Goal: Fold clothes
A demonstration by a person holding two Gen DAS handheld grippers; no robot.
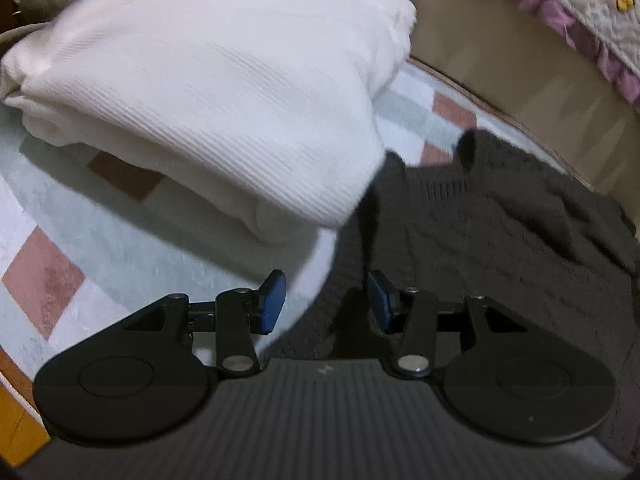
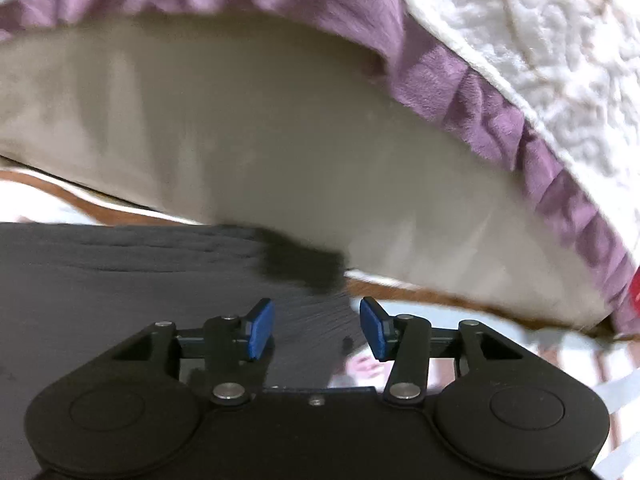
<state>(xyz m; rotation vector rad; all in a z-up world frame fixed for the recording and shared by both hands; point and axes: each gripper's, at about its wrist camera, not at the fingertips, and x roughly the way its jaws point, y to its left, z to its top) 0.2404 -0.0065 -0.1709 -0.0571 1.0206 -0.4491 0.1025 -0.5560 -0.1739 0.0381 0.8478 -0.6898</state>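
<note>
**Two garments on the rug, both grippers empty**

We count two garments: one folded white ribbed knit garment point(image 1: 208, 92) lying on the pale rug with pink squares point(image 1: 44, 280), and one dark grey knitted sweater point(image 1: 480, 236) spread loosely just beside it, its edge meeting the white bundle's lower right corner; we also count two grippers, one per view.

The left gripper point(image 1: 326, 302) tilts downward over the rug, its blue pads point(image 1: 274, 300) apart with nothing between them; the grey sweater's left edge lies directly beneath the gap, and the white bundle sits ahead and to the left, apart from the fingers.

The right gripper point(image 2: 316, 330) also tilts downward, jaws moderately parted and empty; the sweater point(image 2: 120, 280) lies below and to its left, its blurred edge just ahead of the fingertips.

Beyond stands a beige bed base point(image 2: 240, 140); a cream quilted bedspread with a purple ruffle point(image 2: 540, 60) hangs over it.
</note>
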